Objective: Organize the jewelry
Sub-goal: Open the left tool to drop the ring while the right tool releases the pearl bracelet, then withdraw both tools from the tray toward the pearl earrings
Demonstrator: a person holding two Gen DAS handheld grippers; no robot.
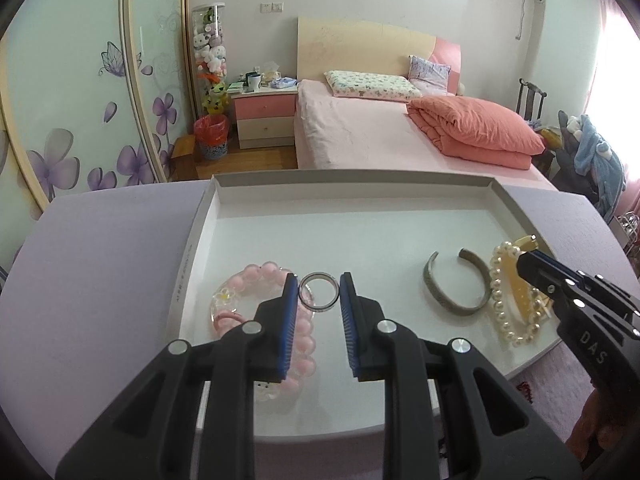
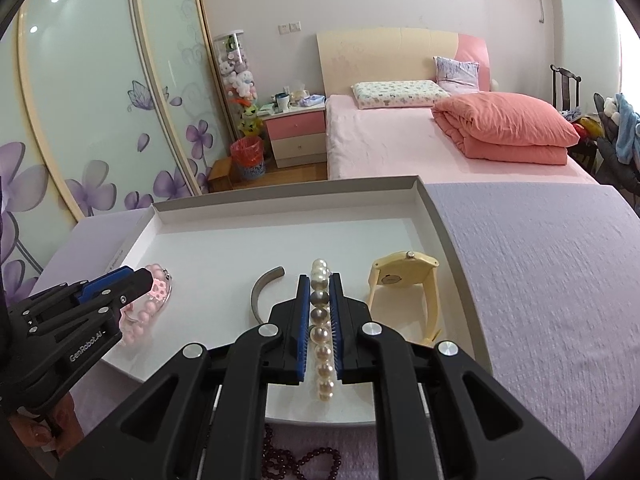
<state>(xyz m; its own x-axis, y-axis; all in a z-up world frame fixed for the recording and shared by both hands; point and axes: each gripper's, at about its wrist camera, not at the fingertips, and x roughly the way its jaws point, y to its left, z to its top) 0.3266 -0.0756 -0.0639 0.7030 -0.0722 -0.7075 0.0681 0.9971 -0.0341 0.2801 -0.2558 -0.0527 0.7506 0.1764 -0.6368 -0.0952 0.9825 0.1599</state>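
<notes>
My left gripper (image 1: 319, 280) is shut on a thin clear-grey ring bangle (image 1: 318, 307), held upright between its blue pads over the white tray (image 1: 216, 208). Under the left finger lies a pink bead bracelet (image 1: 244, 276). My right gripper (image 2: 319, 280) is shut on a pearl bracelet (image 2: 322, 332), its beads in a line between the pads. In the left wrist view the right gripper (image 1: 524, 258) comes in from the right onto the pearl bracelet (image 1: 498, 300). A grey open cuff (image 1: 452, 300) lies on the tray between the two grippers.
A yellow wristwatch (image 2: 404, 276) lies in the tray just right of the pearls. A dark red bead string (image 2: 288, 456) rests on the lilac cloth (image 2: 540, 280) in front of the tray. Beyond the table are a bed and a wardrobe.
</notes>
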